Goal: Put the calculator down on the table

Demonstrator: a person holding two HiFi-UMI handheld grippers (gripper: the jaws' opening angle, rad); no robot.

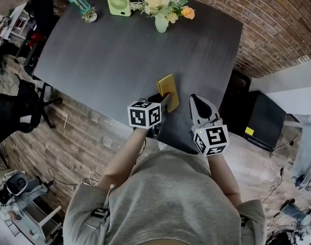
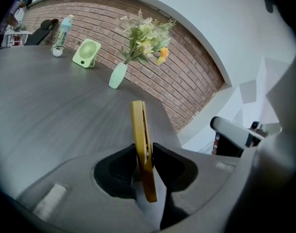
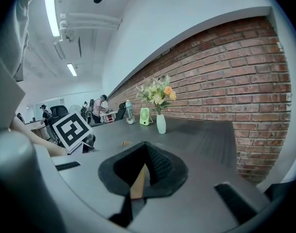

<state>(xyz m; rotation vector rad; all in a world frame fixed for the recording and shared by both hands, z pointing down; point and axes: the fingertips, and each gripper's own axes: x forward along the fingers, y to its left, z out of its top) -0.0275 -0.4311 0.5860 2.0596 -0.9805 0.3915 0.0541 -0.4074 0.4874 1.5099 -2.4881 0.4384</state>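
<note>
left claw (image 2: 145, 147) clamps the calculator (image 2: 139, 125) by one end, at the table's (image 2: 55, 106) near edge. right claw (image 3: 144, 152) is closed, empty, at the same edge. risk: if released while off the table, the calculator likely drops and slides off that edge.

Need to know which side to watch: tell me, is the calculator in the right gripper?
No, the yellow calculator stands on edge between the jaws of the left gripper.

No legible text, brand or number in any view. Square black-and-white coded markers sit on the left tool's (image 1: 165, 102) and the right tool's (image 1: 196, 99) cubes. Yellow sticker (image 1: 248, 131) right of the surface (image 1: 119, 60): print unreadable.
</note>
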